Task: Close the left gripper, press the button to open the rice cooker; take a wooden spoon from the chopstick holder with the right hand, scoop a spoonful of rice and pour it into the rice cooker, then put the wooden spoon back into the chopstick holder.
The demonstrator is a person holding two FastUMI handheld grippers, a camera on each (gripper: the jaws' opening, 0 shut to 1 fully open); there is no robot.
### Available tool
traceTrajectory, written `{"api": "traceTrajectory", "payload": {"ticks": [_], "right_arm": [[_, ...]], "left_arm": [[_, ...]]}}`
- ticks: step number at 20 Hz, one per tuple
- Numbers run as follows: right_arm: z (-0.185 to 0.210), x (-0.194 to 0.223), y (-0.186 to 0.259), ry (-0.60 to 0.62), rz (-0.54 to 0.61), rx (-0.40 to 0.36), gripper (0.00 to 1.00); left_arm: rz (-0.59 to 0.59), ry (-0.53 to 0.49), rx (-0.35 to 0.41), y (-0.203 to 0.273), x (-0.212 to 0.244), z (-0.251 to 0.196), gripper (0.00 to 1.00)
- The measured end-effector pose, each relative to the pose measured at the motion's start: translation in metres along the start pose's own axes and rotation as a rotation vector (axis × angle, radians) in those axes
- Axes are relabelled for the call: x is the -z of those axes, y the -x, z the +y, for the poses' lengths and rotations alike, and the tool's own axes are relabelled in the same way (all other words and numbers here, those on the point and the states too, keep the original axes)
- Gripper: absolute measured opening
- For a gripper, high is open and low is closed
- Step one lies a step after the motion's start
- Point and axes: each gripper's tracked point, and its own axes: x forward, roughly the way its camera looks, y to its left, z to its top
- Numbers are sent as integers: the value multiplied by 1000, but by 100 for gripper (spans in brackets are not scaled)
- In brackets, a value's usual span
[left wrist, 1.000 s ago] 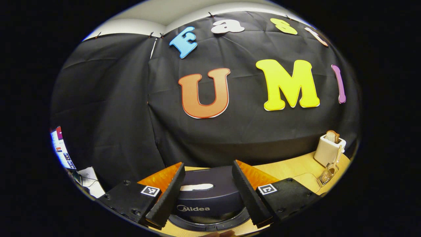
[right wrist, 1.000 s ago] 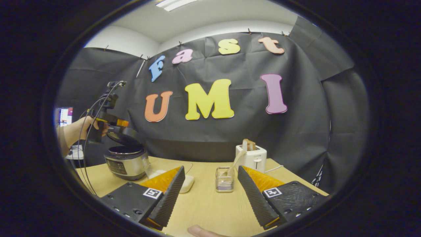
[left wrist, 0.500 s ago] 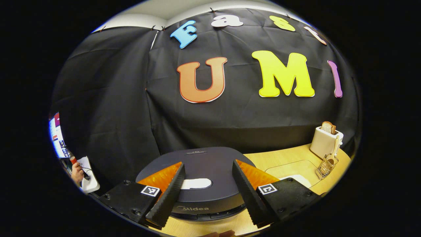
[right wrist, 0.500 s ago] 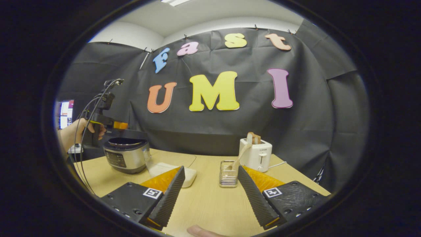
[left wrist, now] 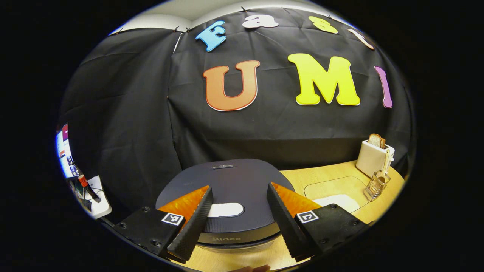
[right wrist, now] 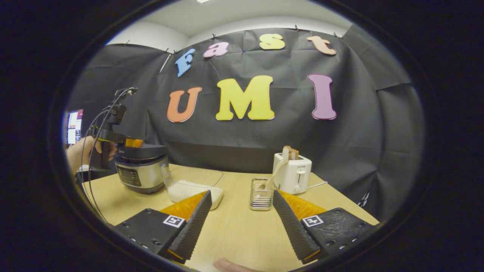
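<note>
Left claw [left wrist: 239, 215] hangs just over the rice cooker [left wrist: 227, 192] with its two fingers wide apart and nothing between them. Right between those fingers, a little below them, sits the pale button [left wrist: 225, 210] on the dark lid. The lid looks flat and shut.

I think the step now is to shut this claw and press that button. To do it well, bring the fingers together first, so they make one blunt tip. Then come straight down on the middle of the button. If the fingers stay apart, they may land on both sides of it and push only the lid. Press firm but slow, so the pot does not slide on the wooden table [left wrist: 329, 181]. Then lift the claw up and away, because the lid will likely pop up toward it.

Off to this claw's right side, farther away, is the wire chopstick holder [left wrist: 374, 186] with the wooden spoon [left wrist: 385, 163] leaning in it. Just behind that is a white toaster [left wrist: 374, 160] with bread in it.

Right claw [right wrist: 240, 219] is open and empty too, low over the table. The holder stands just ahead of its fingers. The white dish of rice [right wrist: 193, 190] lies ahead to its left, beside the cooker.
</note>
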Motion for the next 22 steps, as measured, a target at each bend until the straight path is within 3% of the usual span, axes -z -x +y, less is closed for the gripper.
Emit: {"api": "traceTrajectory", "payload": {"ticks": [4,5,6,22], "right_arm": [[-1,-9,6,3,-23,-6,96],[-3,-8,7,3,-23,-3,94],[-3,-8,9,-1,-19,-9,96],[-3,-6,12,3,-4,-14,94]], "left_arm": [[-18,6,-3,0,9,-1,93],[-14,7,-9,1,11,-1,97],[-34,9,-13,2,8,0,93],[-182,21,-46,14,14,-2,93]]}}
